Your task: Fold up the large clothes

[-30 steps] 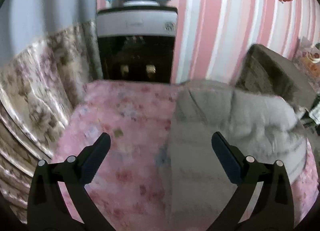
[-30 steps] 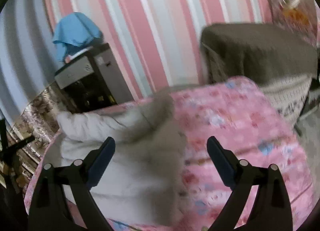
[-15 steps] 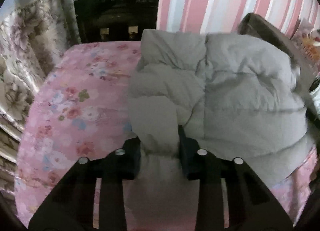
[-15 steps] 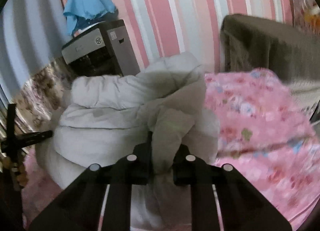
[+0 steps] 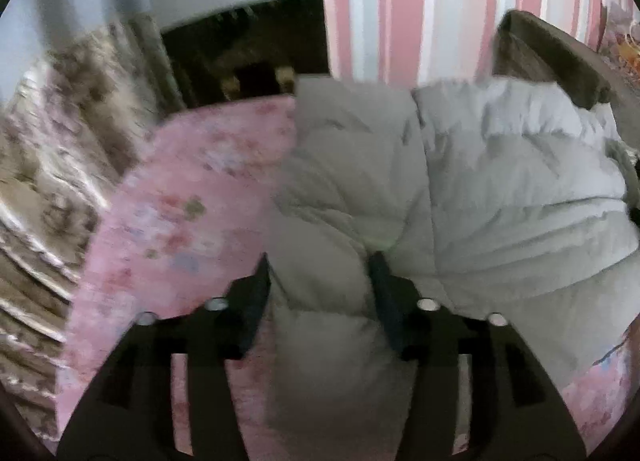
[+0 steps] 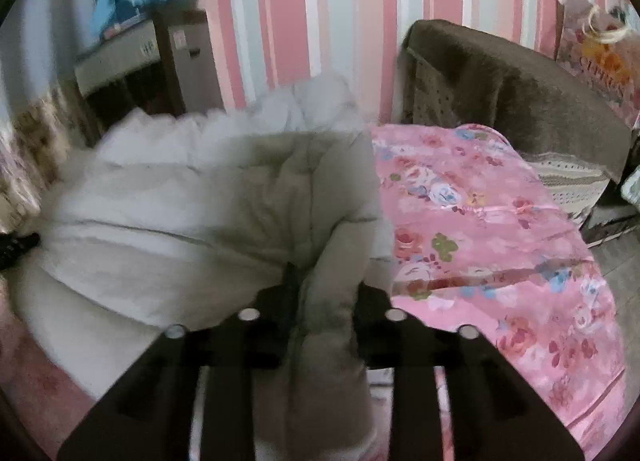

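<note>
**Two grippers hold folds of a grey puffer jacket on a pink floral bed**

Left wrist view: we see our left gripper [image 5: 318, 285] with its jaws opening, a thick roll of the grey puffer jacket [image 5: 480, 189] still pressed between the pads. The jacket lies heaped on the pink floral bedspread [image 5: 180, 213], towards its right side. A water dispenser [image 5: 240, 21] stands behind.

Right wrist view: our right gripper [image 6: 326, 293] pinches a narrower fold of the jacket [image 6: 180, 213], jaws opening. The bedspread [image 6: 480, 229] stretches right, towards a brown sofa [image 6: 520, 89].
</note>
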The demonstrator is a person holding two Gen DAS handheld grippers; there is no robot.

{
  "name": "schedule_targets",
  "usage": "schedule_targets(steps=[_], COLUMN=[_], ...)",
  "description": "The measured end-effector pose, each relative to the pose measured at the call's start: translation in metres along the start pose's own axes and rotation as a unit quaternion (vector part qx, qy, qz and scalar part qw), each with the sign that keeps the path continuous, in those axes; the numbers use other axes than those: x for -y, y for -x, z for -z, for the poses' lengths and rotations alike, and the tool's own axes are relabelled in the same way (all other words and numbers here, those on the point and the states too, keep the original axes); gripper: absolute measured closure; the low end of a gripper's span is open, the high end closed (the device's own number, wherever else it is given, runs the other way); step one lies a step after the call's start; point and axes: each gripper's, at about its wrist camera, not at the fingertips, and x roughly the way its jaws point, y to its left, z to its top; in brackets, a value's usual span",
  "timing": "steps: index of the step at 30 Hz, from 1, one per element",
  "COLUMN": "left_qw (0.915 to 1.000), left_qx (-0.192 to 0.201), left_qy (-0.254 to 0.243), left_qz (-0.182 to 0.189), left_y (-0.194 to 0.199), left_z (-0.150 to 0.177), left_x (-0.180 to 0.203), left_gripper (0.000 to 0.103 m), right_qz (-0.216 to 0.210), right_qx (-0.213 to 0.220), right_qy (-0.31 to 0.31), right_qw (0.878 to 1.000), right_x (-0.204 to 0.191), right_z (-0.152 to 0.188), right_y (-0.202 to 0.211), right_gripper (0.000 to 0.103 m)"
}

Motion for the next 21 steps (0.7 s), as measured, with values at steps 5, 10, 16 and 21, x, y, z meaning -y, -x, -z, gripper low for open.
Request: schedule_targets(steps=[5,10,16,21], left_qw=[0.9984,0.9961,0.9948,0.9953], left_qx=[0.055,0.085,0.093,0.085], left_qy=[-0.008,-0.021,-0.024,-0.013], left_qz=[-0.007,0.012,0.033,0.045], left_y=[0.042,0.07,0.081,0.079], left_z=[-0.003,-0.001,0.004,0.011], left_x=[0.01,0.031,0.047,0.047], left_gripper=[0.017,0.006,0.003,0.003], right_qz=[-0.029,-0.037,-0.018,-0.021], right_qx=[0.037,0.089,0.115,0.104], right_qy=[-0.026,-0.026,-0.022,-0.015], right_qw=[0.999,0.995,0.993,0.994], right_x=[-0.003,-0.021,-0.047,-0.07], right_z=[0.0,0.003,0.007,0.014], right_y=[0.04,0.079,0.107,0.112], right_gripper=[0.055,0.032,0.011,0.008])
